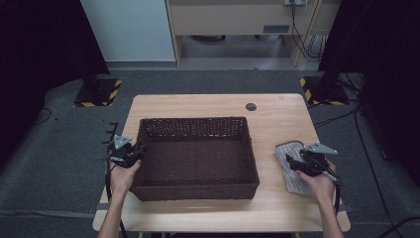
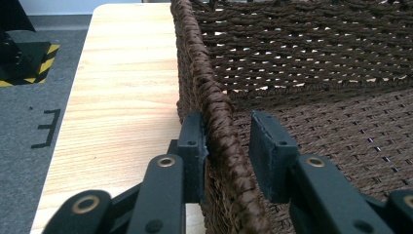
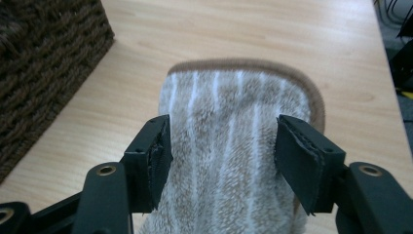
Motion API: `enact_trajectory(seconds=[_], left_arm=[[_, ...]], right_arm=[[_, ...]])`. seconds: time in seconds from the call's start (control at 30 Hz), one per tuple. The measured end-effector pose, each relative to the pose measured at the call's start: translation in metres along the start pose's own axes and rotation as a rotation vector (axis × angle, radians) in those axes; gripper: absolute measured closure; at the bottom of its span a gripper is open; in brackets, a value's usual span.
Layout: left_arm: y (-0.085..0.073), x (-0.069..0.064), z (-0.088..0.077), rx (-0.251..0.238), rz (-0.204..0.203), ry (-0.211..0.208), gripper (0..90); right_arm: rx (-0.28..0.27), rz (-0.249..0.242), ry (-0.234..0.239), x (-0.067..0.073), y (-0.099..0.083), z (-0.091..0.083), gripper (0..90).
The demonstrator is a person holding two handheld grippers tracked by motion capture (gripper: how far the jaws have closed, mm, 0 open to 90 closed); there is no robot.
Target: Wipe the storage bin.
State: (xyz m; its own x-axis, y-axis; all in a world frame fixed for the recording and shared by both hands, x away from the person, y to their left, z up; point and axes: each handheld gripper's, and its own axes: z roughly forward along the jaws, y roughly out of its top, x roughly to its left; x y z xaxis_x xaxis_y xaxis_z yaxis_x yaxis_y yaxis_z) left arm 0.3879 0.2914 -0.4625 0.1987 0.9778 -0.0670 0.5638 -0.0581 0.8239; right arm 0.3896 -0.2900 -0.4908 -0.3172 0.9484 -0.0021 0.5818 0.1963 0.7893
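The left claw (image 2: 225,141) straddled the near-left rim of a dark brown woven basket (image 2: 214,105), one jaw outside the wall and touching it, the other inside and just clear of the weave, so the grip was not yet clenched. At the right of the tabletop (image 1: 277,111), the right claw (image 3: 221,141) hung released, jaws spread wide to either side of a folded towel (image 3: 234,102) that lay flat just below them. The towel was fluffy beige with thin white stripes and a tan hem along its rounded far end; it lay near the right edge, well apart from the basket (image 1: 198,153). The basket, rectangular and open-weave, took up the middle of the pale wooden tabletop. A small dark round disc (image 1: 251,106) sat at the far edge.
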Motion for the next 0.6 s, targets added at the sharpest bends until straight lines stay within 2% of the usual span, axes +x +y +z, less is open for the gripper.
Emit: enact_trajectory(seconds=[0.2,0.37,0.5,0.6], left_arm=[[0.0,-0.003,0.0,-0.001,0.0,0.005,67.7],[-0.001,-0.003,0.0,-0.005,-0.005,0.004,67.3],[-0.001,-0.003,-0.001,-0.003,0.003,0.006,67.4],[-0.002,-0.003,-0.001,-0.004,-0.001,0.004,67.9]], right_arm=[[0.082,-0.023,-0.007,-0.001,-0.009,0.007,38.6],[0.108,-0.023,0.001,-0.001,-0.015,0.012,39.8],[0.139,-0.015,0.006,-0.002,-0.021,0.019,46.5],[0.15,-0.014,0.01,-0.004,-0.019,0.019,58.1]])
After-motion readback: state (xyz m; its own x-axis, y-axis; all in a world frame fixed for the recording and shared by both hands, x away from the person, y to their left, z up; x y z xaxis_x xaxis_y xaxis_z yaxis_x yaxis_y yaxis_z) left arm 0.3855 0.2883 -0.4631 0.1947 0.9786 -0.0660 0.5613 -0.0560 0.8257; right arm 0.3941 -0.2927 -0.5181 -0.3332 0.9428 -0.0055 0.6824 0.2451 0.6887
